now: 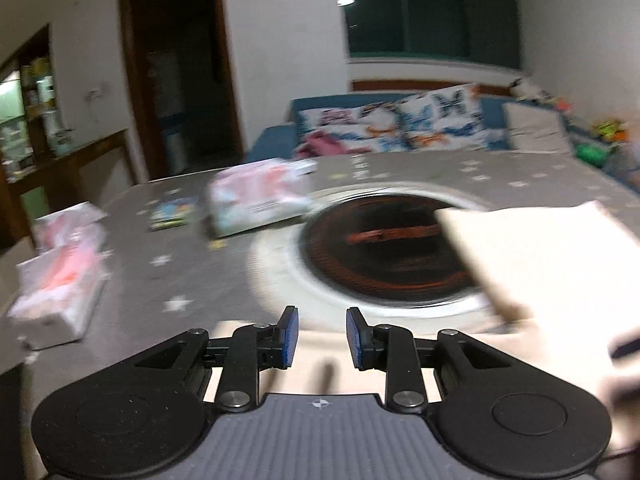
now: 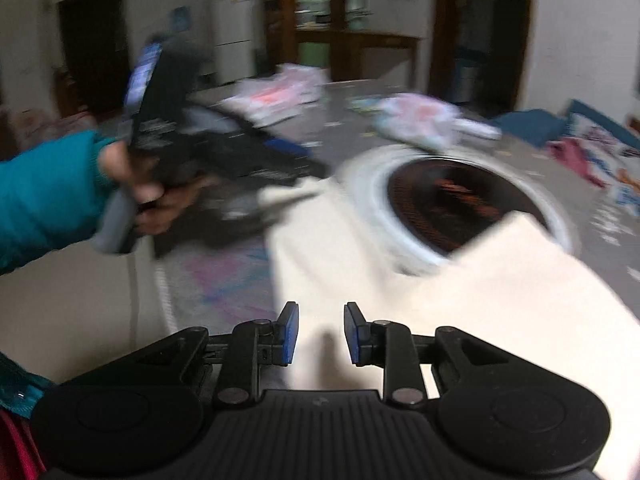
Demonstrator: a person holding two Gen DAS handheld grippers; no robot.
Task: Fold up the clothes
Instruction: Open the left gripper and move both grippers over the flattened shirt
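Cream garment [image 2: 500,300] is draped over the grey star-print table [image 1: 160,280], partly covering the round burner [image 1: 384,248] set in the middle. It looks plain and flat, blurry though. Left gripper [image 1: 322,338] and right gripper [image 2: 321,334] both have jaws spread, pinching nothing.

Motion blur: both views smeared throughout.
Cream folded cloth [image 1: 552,264]: ahead-right of the left gripper, cut off by the right edge; fold lines unreadable.
Pink-and-white soft packs [image 1: 60,280]: far left, print illegible.
Left gripper [image 2: 304,168]: fingertips lost in blur.
Teal sleeve [image 2: 44,196]: cut off at the left edge.
Round dark hotplate [image 2: 460,204]: near rim hidden under cloth.
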